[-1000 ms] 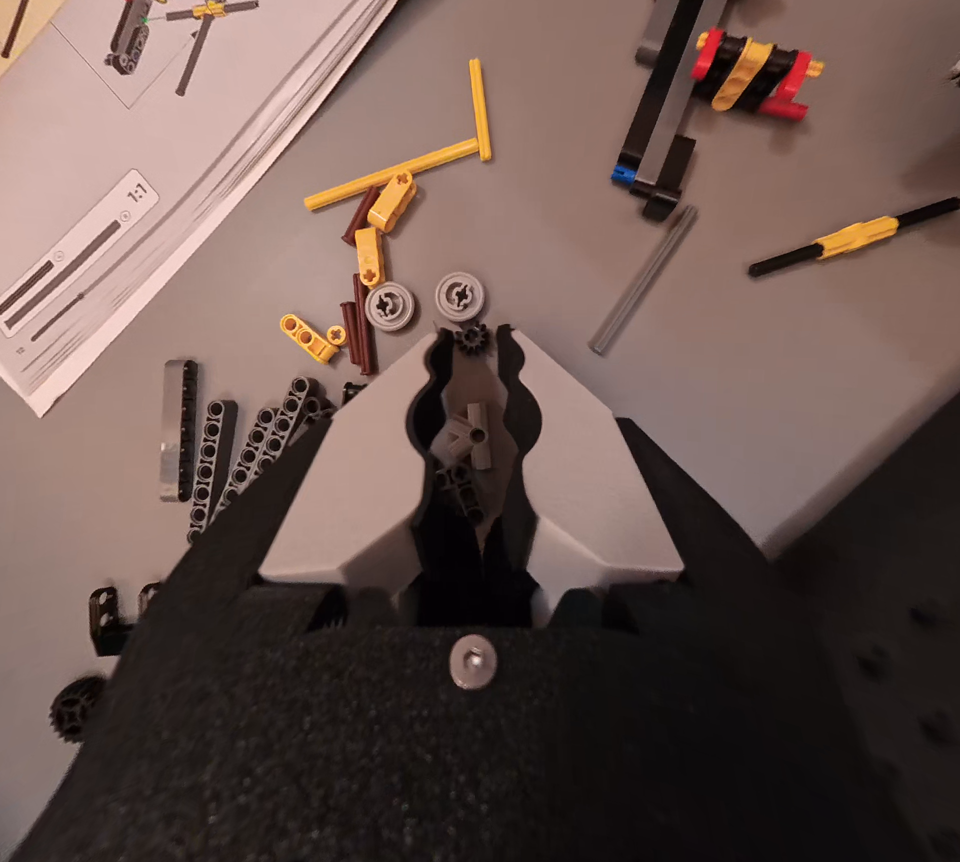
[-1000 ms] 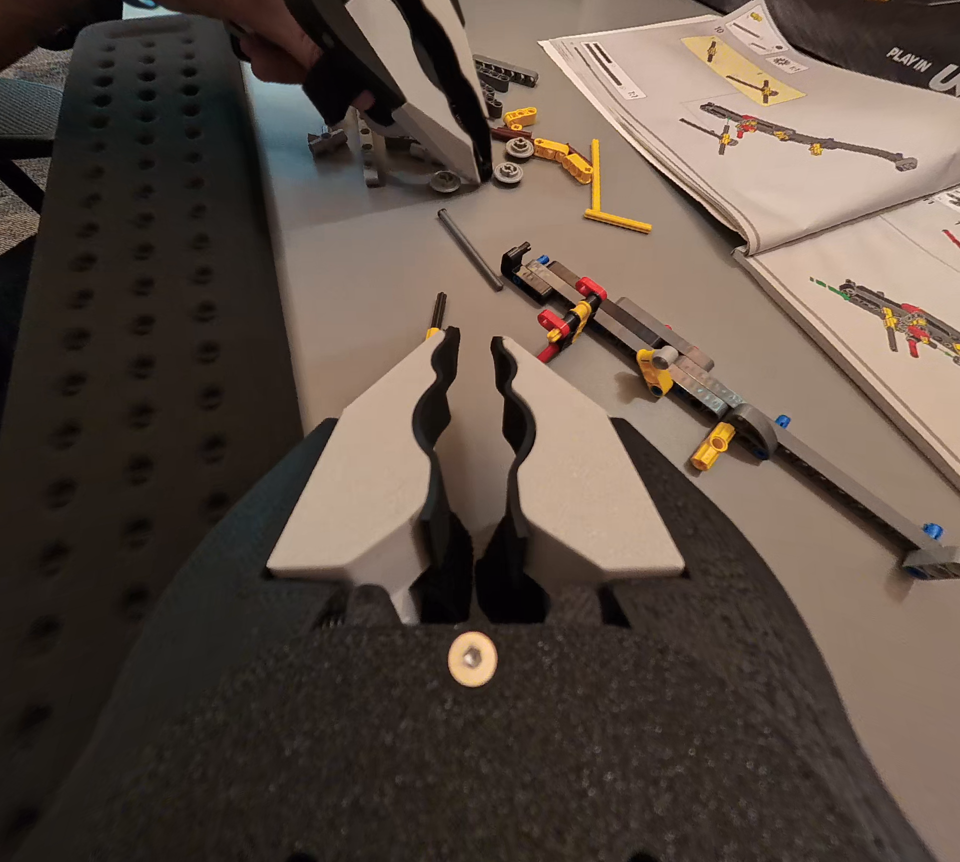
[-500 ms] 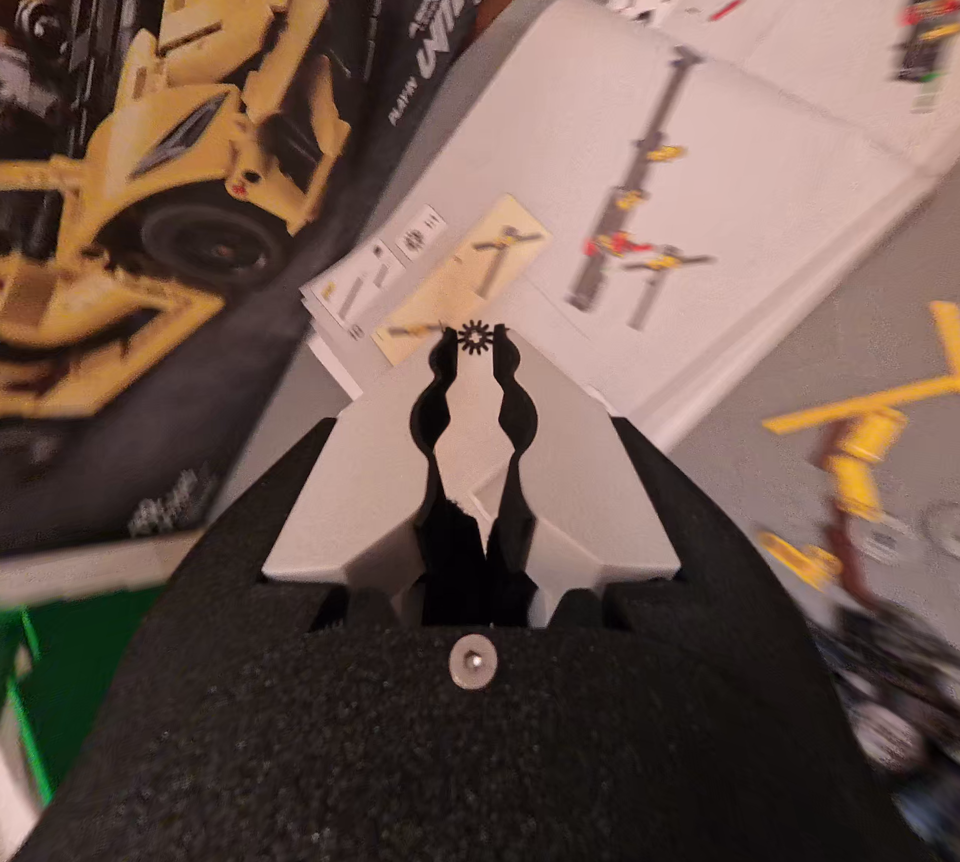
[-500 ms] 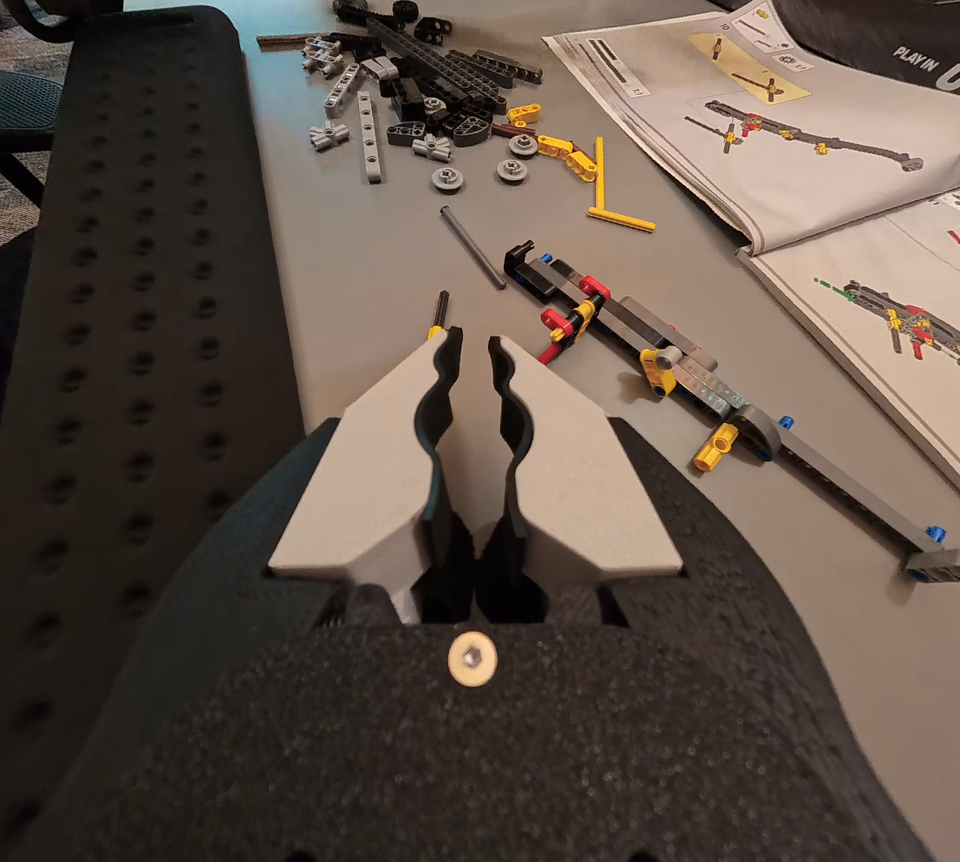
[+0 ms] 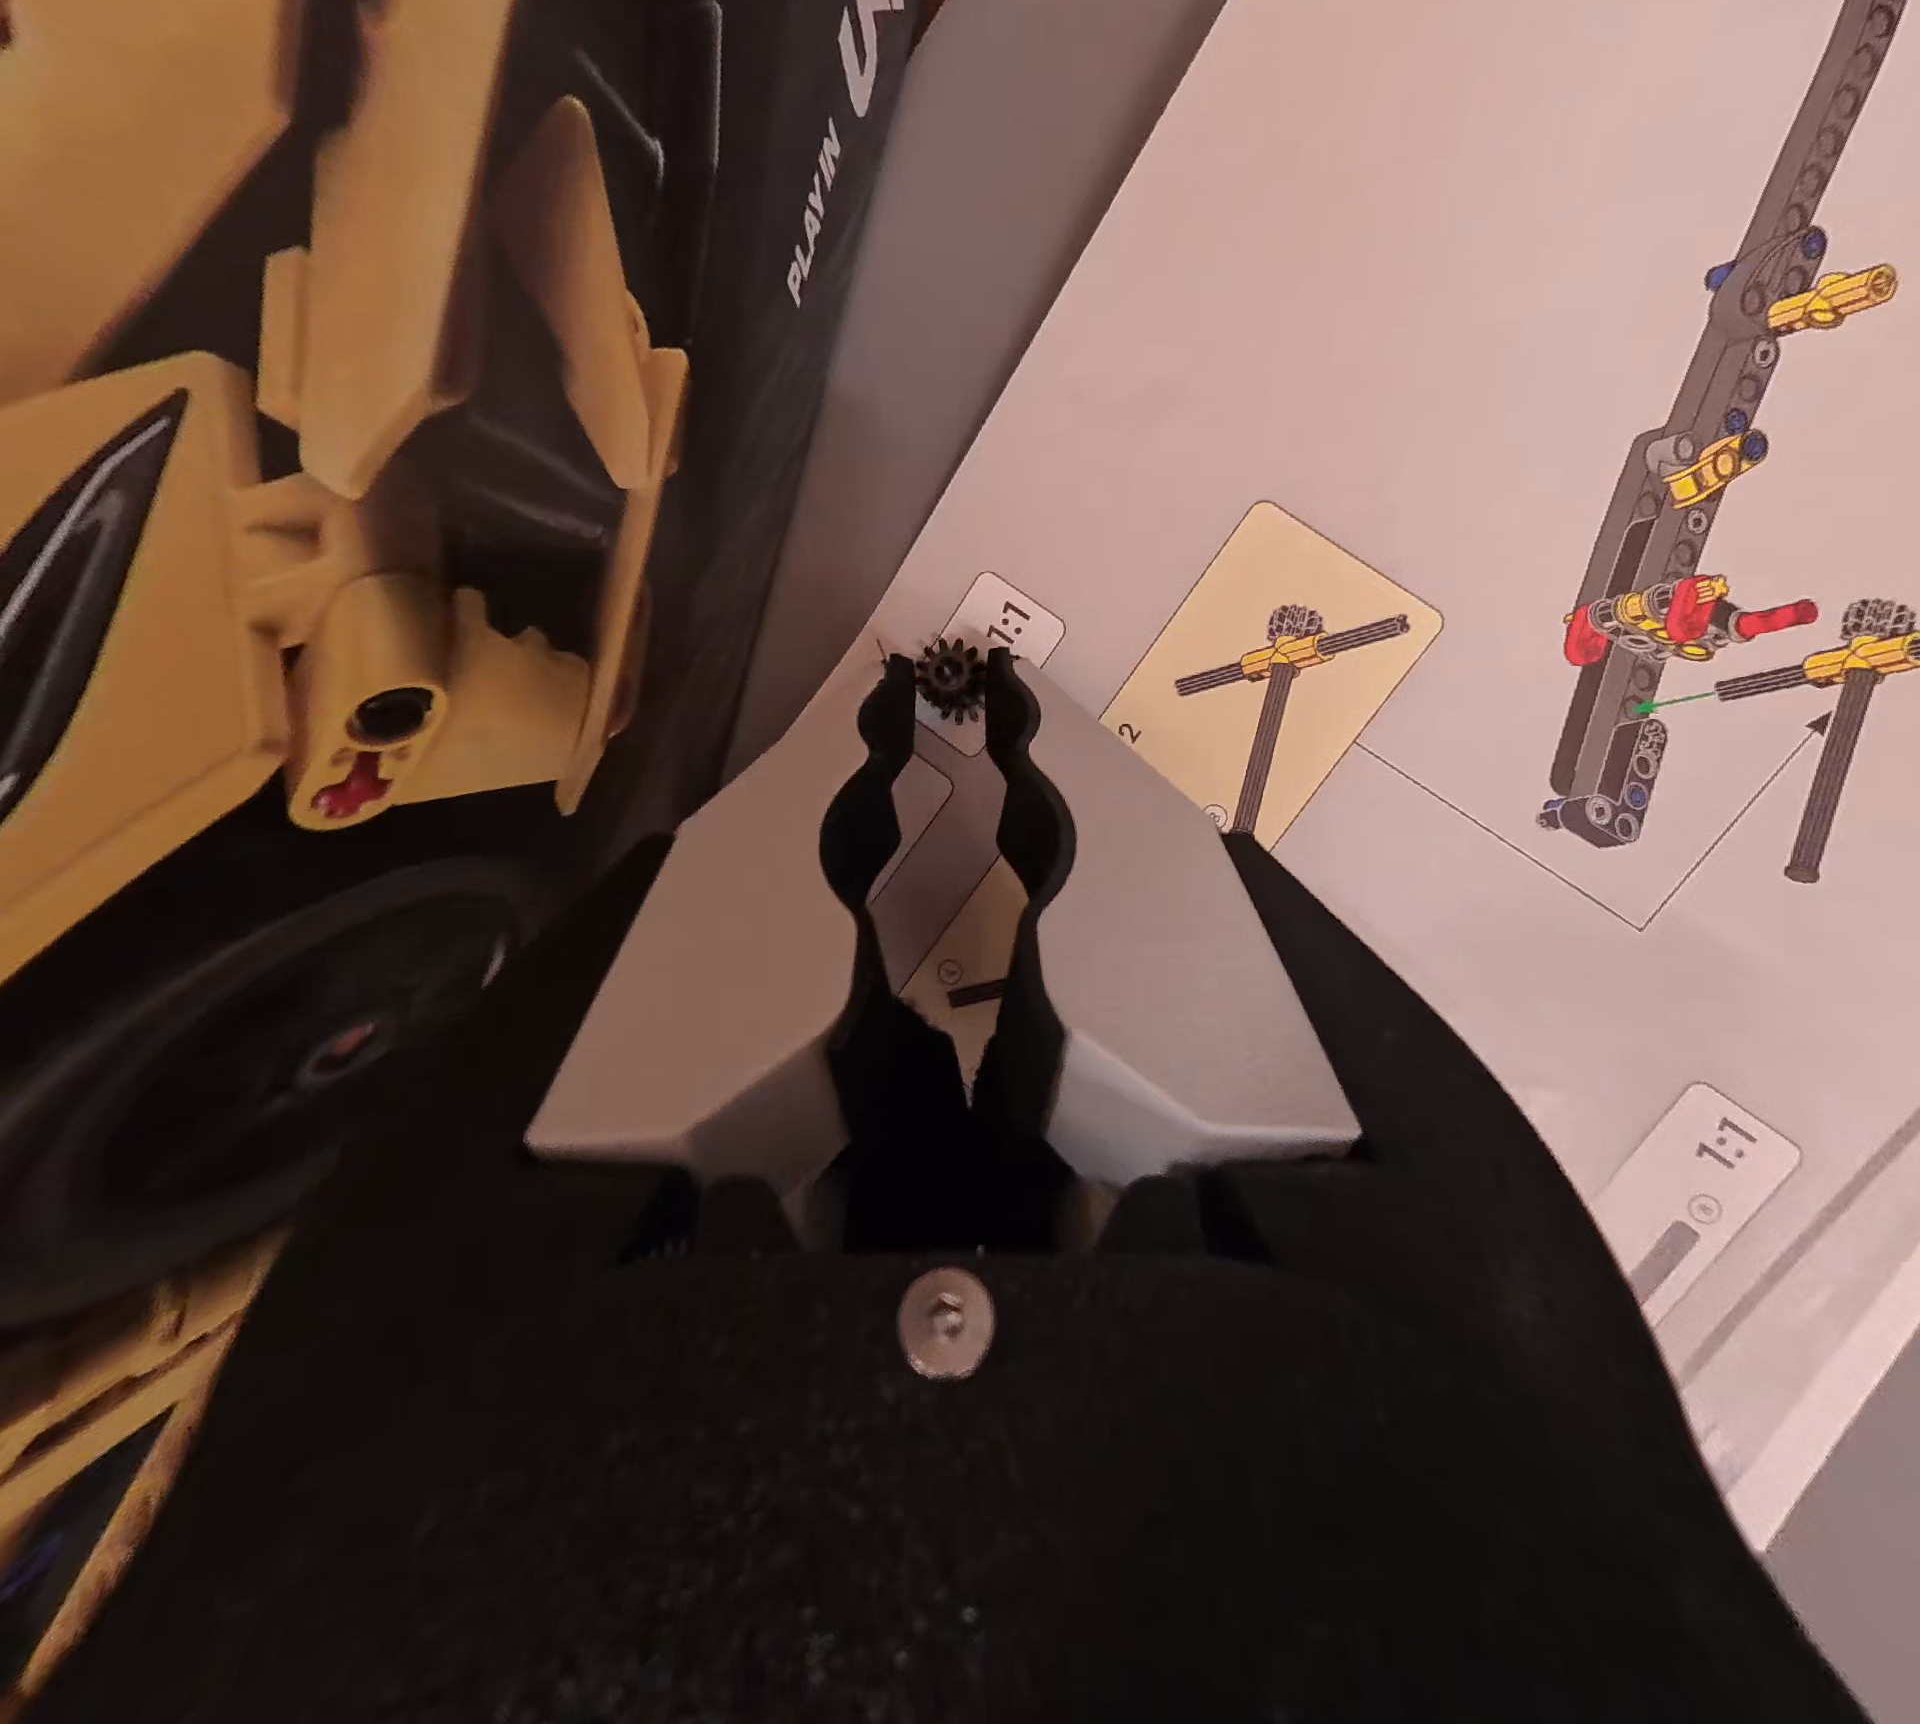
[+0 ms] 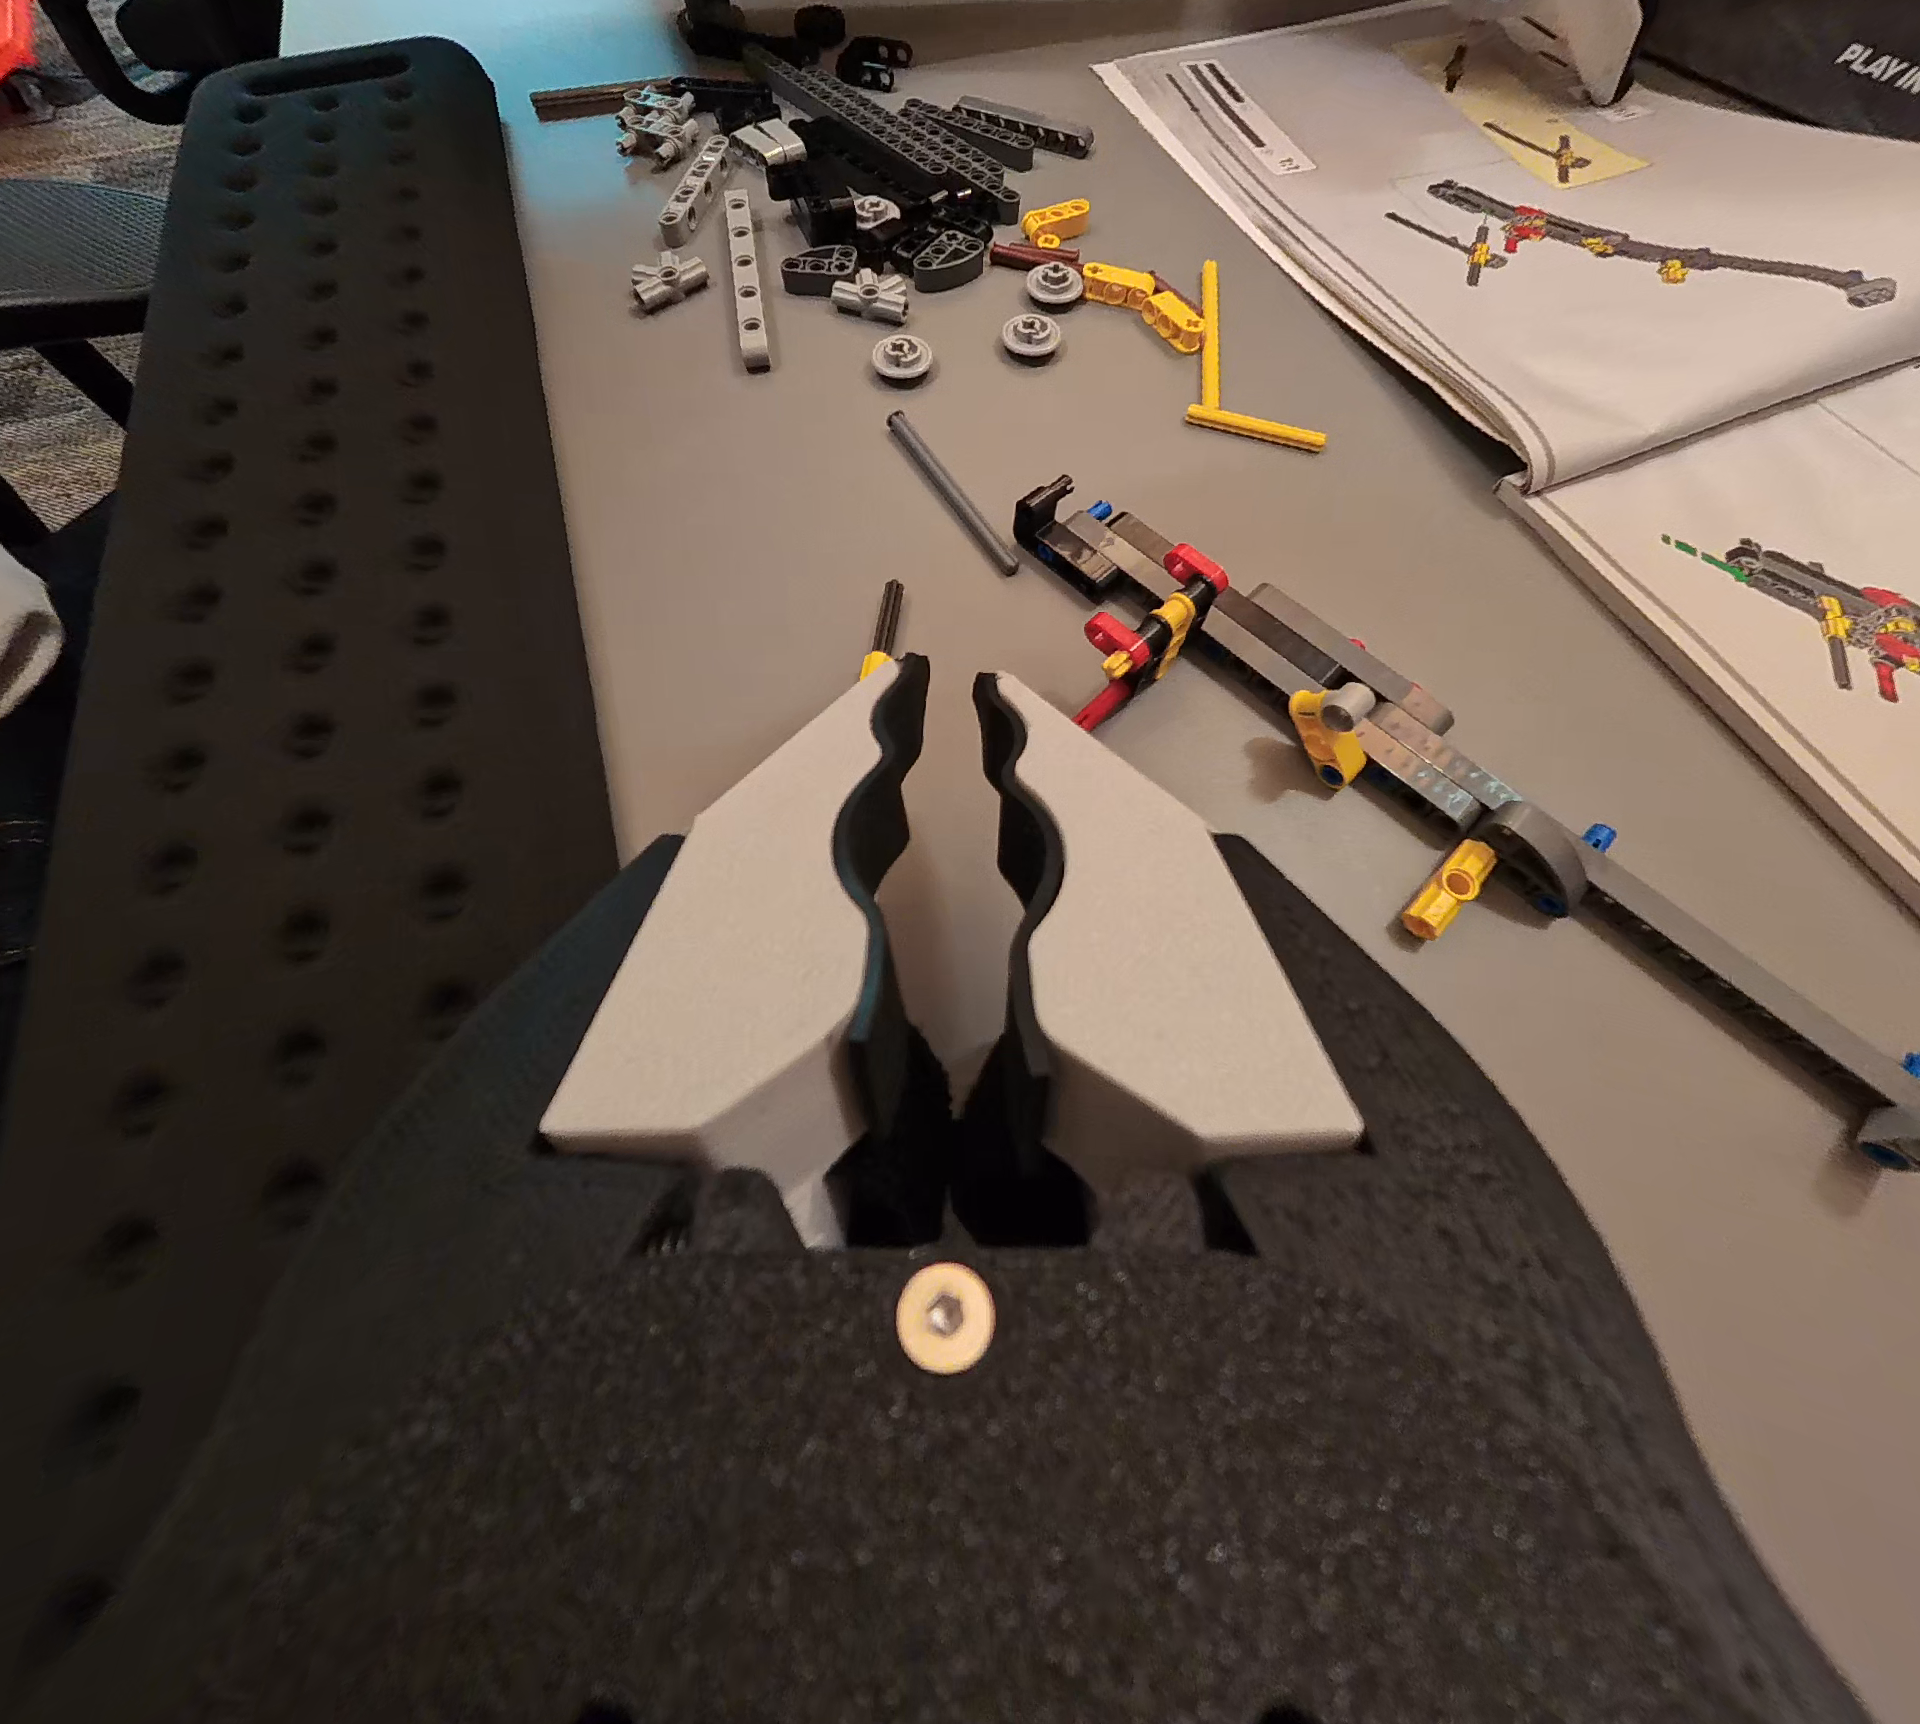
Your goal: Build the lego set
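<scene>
Gear pinched at left gripper tips over manual. Right gripper narrowly parted, empty, above table near build.

a plain grey bench fills the scene under soft, cool light. at its left edge a black perforated panel lies lengthwise; beyond it, patterned carpet floor.

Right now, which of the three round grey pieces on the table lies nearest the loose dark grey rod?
The leftmost grey disc: it sits just above the dark grey rod, while the other two discs lie farther right, toward the yellow connectors.
</scene>
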Action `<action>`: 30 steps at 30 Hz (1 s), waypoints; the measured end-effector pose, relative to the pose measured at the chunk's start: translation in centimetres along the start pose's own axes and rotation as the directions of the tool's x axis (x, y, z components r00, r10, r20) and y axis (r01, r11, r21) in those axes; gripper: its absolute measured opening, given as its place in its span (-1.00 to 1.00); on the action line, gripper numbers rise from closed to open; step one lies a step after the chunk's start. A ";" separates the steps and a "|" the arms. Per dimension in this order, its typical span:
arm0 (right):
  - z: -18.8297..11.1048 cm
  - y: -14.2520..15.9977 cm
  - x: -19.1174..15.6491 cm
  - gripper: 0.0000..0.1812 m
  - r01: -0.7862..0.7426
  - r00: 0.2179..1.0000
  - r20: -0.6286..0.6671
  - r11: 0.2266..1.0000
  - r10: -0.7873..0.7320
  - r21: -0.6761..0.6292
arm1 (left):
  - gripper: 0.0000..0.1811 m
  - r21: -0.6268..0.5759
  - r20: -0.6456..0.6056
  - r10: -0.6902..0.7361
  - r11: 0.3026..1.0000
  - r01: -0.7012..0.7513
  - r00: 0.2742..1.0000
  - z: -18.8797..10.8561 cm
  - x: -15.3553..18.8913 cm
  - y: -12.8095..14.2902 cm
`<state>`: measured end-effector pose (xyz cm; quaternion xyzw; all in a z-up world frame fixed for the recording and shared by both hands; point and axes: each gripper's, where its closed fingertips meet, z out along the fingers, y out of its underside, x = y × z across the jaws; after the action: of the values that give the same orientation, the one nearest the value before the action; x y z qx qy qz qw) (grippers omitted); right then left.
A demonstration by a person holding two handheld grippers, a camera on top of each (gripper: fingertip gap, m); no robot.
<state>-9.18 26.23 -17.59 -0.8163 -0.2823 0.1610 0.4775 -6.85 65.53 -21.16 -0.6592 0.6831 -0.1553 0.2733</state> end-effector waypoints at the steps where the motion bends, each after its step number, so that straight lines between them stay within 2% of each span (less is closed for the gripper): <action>1: 0.0 0.0 0.0 -0.90 0.000 1.000 0.002 1.000 0.000 -0.003 | -0.87 -0.003 0.004 0.006 1.000 -0.006 1.000 0.0 0.0 0.0; 5: 0.1 0.1 -0.1 -0.90 0.004 1.000 0.001 1.000 -0.004 -0.011 | -0.87 -0.026 0.052 0.028 0.999 -0.026 0.998 -0.4 -0.4 0.2; 7: 0.0 0.0 0.0 -0.90 0.004 1.000 -0.003 1.000 -0.004 -0.001 | -0.87 -0.020 0.088 0.009 1.000 -0.008 0.996 -2.4 -0.3 -0.2; 9: -0.1 -0.1 0.0 -0.90 0.007 1.000 -0.010 1.000 -0.007 0.010 | -0.87 0.065 0.022 0.004 0.998 -0.005 1.000 -6.1 3.1 -1.3; 11: -0.1 -0.1 0.0 -0.90 0.010 1.000 -0.012 1.000 -0.010 0.006 | -0.88 0.153 -0.110 0.028 0.988 -0.011 0.993 -10.0 9.1 -1.4; 13: 0.0 0.1 0.0 -0.90 0.012 1.000 -0.009 1.000 -0.012 -0.006 | -0.87 0.156 -0.197 0.138 0.982 -0.108 0.971 -12.8 15.1 1.2; 15: 0.1 0.1 0.0 -0.90 0.017 1.000 -0.009 1.000 -0.018 -0.010 | -0.87 0.095 -0.156 0.198 0.978 -0.185 0.968 -14.5 18.0 5.1; 17: 0.1 0.1 0.0 -0.90 0.024 1.000 -0.014 1.000 -0.024 -0.007 | -0.88 0.056 -0.123 0.134 0.990 -0.128 0.983 -15.8 19.3 8.0; 18: 0.1 0.1 0.0 -0.90 0.026 1.000 -0.015 1.000 -0.026 -0.007 | -0.88 0.077 -0.123 0.072 0.995 -0.063 0.990 -16.2 20.1 8.3; 20: 0.2 0.1 0.0 -0.90 0.026 1.000 -0.014 1.000 -0.026 -0.013 | -0.88 0.109 -0.124 0.029 0.994 -0.015 0.992 -16.4 21.8 8.0; 23: 0.2 0.1 0.0 -0.90 0.025 1.000 -0.016 1.000 -0.025 -0.014 | -0.88 0.117 -0.042 0.045 0.992 -0.040 0.998 -15.1 23.4 6.5; 27: -0.1 -0.1 0.0 -0.90 0.028 0.999 -0.023 1.000 -0.028 0.005 | -0.87 0.063 -0.125 0.176 0.984 -0.169 0.976 -12.3 26.1 6.2; 30: -0.1 0.0 0.0 -0.90 0.029 0.999 -0.021 1.000 -0.029 0.005 | -0.87 -0.018 -0.162 0.242 0.968 -0.248 0.957 -11.1 25.4 7.3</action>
<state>-9.16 26.16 -17.50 -0.8125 -0.2888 0.1464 0.4848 -18.72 39.43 -20.75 -0.5599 0.7820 -0.1591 0.2228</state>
